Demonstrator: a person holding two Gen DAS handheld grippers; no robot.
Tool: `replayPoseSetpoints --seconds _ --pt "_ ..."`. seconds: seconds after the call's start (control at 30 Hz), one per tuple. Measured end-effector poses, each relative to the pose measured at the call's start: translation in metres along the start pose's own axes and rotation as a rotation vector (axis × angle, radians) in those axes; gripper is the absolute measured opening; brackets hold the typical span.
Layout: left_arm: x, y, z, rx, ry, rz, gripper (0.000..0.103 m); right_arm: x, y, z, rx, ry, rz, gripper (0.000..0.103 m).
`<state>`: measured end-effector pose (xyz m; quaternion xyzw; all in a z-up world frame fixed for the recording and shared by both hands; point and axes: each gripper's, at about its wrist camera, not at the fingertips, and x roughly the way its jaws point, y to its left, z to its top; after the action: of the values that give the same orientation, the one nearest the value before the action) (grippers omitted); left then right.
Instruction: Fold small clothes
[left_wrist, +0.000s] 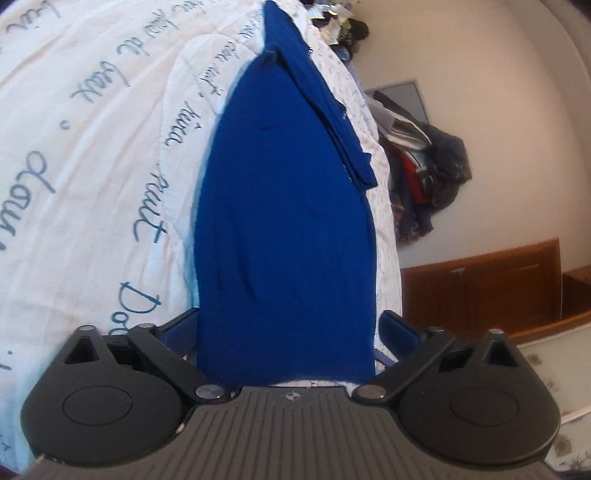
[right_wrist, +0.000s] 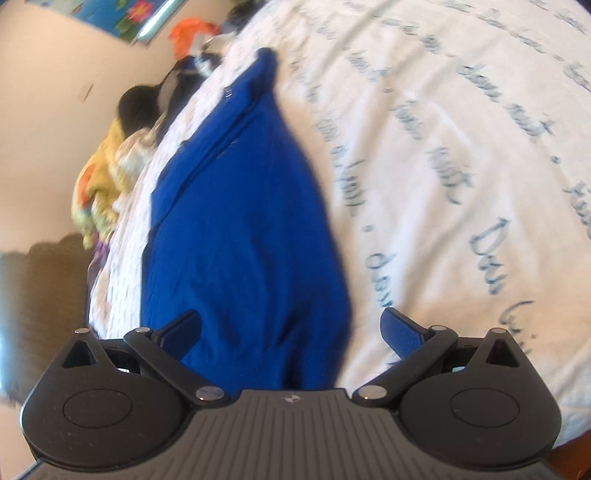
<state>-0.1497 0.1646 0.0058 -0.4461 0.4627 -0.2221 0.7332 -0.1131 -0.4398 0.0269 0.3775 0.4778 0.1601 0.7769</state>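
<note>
Blue garment (left_wrist: 284, 221) lies flat on the bed (left_wrist: 92, 166), long axis running toward 12 o'clock, one edge doubled over at 1 o'clock: a fold likely under way. Left hand-held gripper (left_wrist: 288, 328) and right hand-held gripper (right_wrist: 291, 332) both gape wide, straddling the near hem, pads clear of the cloth, probably lining up the next pinch.

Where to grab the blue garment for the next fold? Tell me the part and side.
Take the blue garment by its near end, one corner per tongs. It lies flat and long on the white bedspread, narrowing away; the left tongs and right tongs already straddle that end, open.
</note>
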Motion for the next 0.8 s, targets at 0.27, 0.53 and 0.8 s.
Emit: replayPoseSetpoints --seconds 0.27,0.53,0.8 --pt "0.01 0.002 -0.002 -0.035 0.056 0.058 0.046 0.02 0.001 -0.017 0.0 0.176 0.146 0.097" --pt "0.016 -0.012 -0.001 0.069 0.077 0.213 0.004 0.015 -0.018 -0.023 0.026 0.159 0.071 0.01" --pt "0.022 -0.061 0.046 0.192 0.031 0.11 0.004 0.021 0.017 0.022 -0.007 0.062 0.265 0.008"
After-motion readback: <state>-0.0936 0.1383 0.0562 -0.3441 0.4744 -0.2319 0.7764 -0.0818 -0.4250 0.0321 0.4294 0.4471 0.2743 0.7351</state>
